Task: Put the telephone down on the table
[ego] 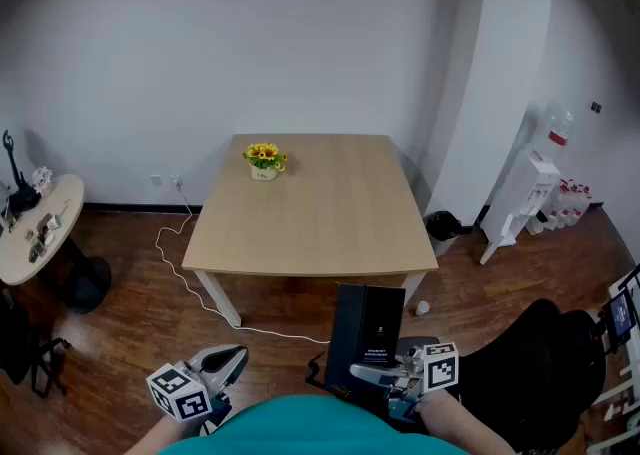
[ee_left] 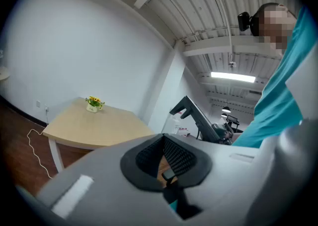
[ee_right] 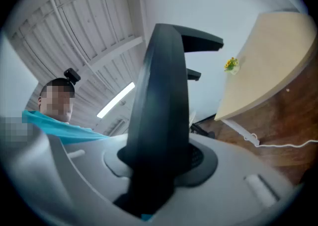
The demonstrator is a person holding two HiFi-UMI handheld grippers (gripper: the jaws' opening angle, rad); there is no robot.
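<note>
The telephone (ego: 368,333) is a flat black slab that carries a few lines of small white print, too small to read. It stands upright in the air just off the near edge of the table (ego: 320,233), clear of the tabletop. The right gripper (ego: 375,373) pinches its lower end. In the right gripper view the dark body (ee_right: 159,111) fills the space between the jaws and hides most of what lies behind it. The left gripper (ego: 232,358) hangs in front of the table's near left corner, its jaws drawn together with nothing between them. Each gripper bears a cube with black-and-white square markers (ego: 178,393). The table is pale wood on white legs and carries only a small pot of yellow flowers (ego: 264,160) near its far left edge. It stands on a dark wood floor (ego: 130,333) against a plain white wall (ego: 250,43). A white cable (ego: 175,263) trails across the boards from the wall and under the table's left side. Left of the table is a round side table (ego: 45,233) with small objects too indistinct to name. To the table's right are a small black bin (ego: 442,226) and a white water dispenser (ego: 525,188). A black office chair (ego: 540,363), near the table's right front corner, is cut off by the frame.
</note>
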